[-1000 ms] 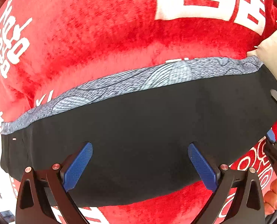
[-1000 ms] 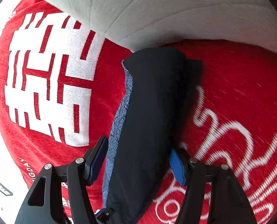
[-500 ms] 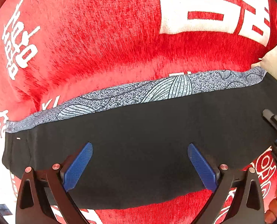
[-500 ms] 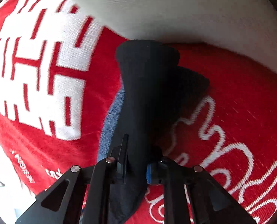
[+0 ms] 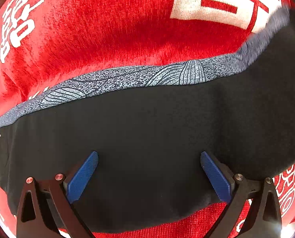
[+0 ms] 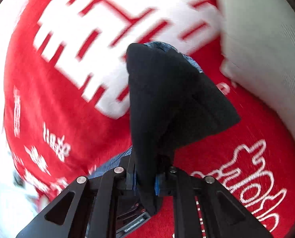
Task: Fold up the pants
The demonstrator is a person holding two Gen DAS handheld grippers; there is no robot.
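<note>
Since a second ago: the right claw has shut on one end of the pants and raised it off the red blanket; the left claw has dropped a little closer to the cloth.
Right claw: pinched nearly closed on a bunched black fold, which rises between the pads and drapes away in a cone.
Left claw: wide open, blue pads spread above the black cloth, gripping nothing.
Pants: lying as a long black band across the blanket, patterned grey strip along the far edge; the far right end is lifted and blurred.
Beside them: a pale cushion near the raised end.
Risk, slip: the right grip seems to hold only a thick bunch, so layers could slide out as it swings over.
Risk, drag: with the left claw not pressing, the whole band may be pulled along the fuzzy blanket instead of creasing.
Risk, skew: a twisted carry would probably land the end crooked, leaving the grey strip off line.
</note>
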